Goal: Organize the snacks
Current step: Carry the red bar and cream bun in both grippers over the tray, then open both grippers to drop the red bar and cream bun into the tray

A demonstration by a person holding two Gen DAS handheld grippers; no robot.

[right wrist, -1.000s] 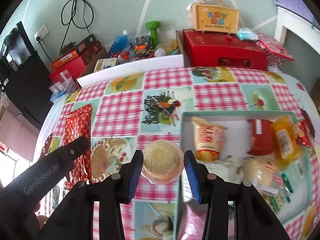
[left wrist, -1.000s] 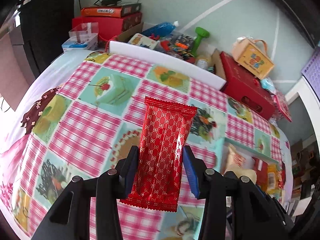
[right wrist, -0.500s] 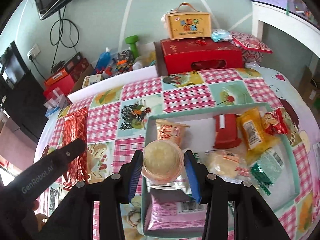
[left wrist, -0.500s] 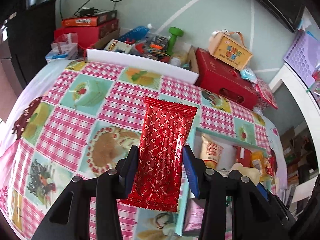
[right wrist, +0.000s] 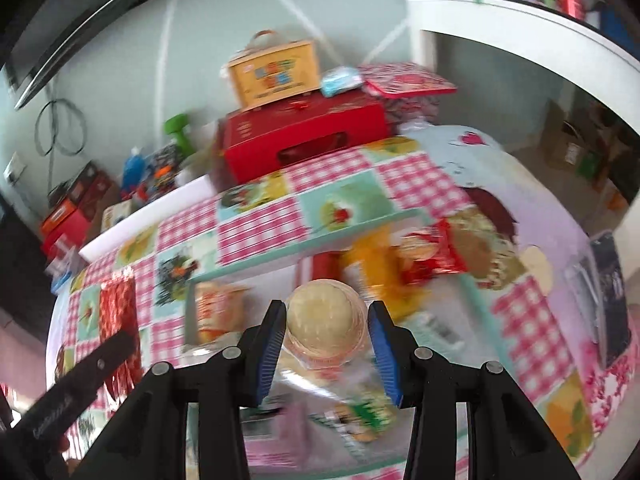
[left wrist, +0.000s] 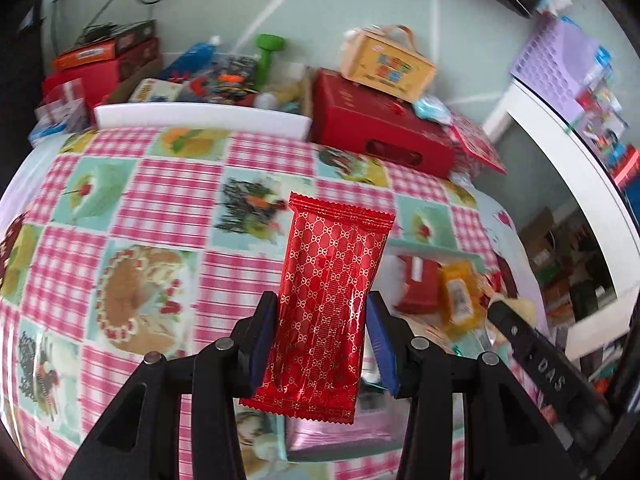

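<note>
My left gripper [left wrist: 322, 312] is shut on a shiny red snack packet [left wrist: 326, 304] with a gold pattern, held upright over the near left rim of the teal tray [left wrist: 432, 246]. In the right wrist view my right gripper [right wrist: 326, 322] is shut on a round pale pastry in clear wrap [right wrist: 325, 320], hanging over the middle of the tray [right wrist: 304, 242]. Several snacks lie in the tray: an orange-white packet [right wrist: 212, 312], a red packet [right wrist: 324, 266], a yellow packet [right wrist: 368, 264] and a pink packet [left wrist: 344, 428]. The red packet [right wrist: 120, 312] and left gripper arm show at that view's left edge.
The table wears a pink checked cloth with food pictures [left wrist: 160, 208]. Behind it stand a red box [left wrist: 380, 136] with a yellow carry case [left wrist: 386, 64] on top, a white board [left wrist: 200, 118] and cluttered boxes. A white shelf [left wrist: 568, 160] stands at the right.
Both grippers have carried their snacks to the right across the table and over the tray, each rolling somewhat. Both grips look unchanged.
</note>
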